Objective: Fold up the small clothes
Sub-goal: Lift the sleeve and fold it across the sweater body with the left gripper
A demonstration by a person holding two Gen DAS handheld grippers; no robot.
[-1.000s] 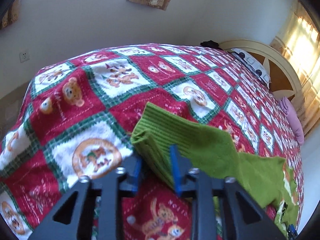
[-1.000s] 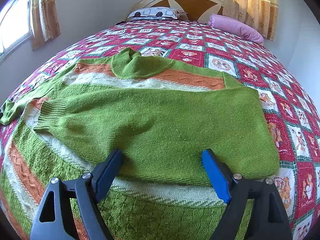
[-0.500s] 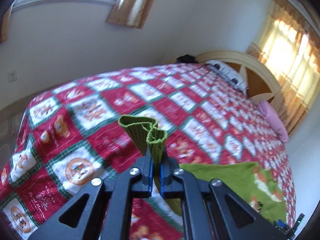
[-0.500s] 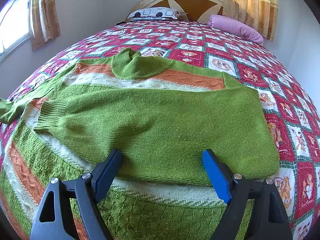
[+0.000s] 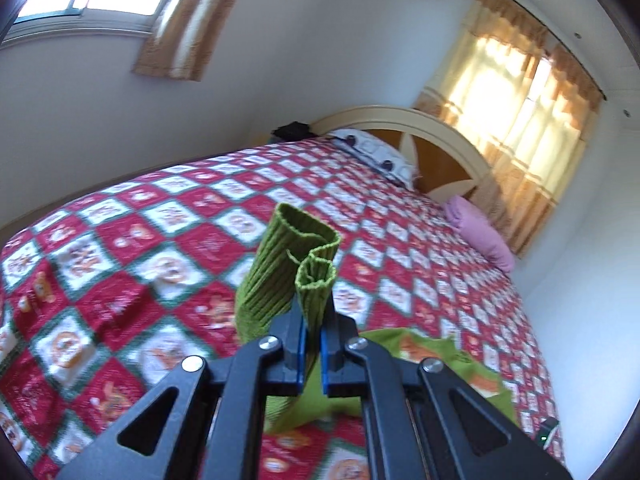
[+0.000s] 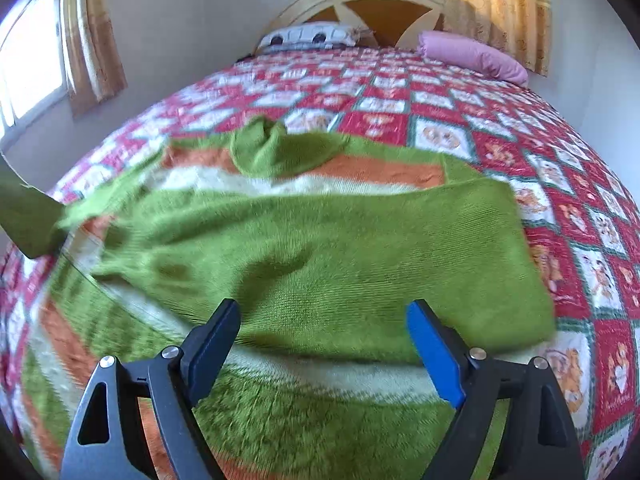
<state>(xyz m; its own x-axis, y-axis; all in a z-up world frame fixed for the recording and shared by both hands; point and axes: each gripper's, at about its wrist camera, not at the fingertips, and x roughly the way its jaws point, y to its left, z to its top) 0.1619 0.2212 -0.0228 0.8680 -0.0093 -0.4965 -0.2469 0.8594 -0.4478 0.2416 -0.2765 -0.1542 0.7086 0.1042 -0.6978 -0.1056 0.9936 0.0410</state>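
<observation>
While the left gripper is pinching the ribbed sleeve cuff between closed jaws above the bed, the right gripper is hovering, jaws wide apart, over the green sweater.

A red-and-white checked quilt is covering the bed. A pink pillow and a patterned pillow are lying against the curved headboard. Curtains are hanging behind, glowing with daylight.
</observation>
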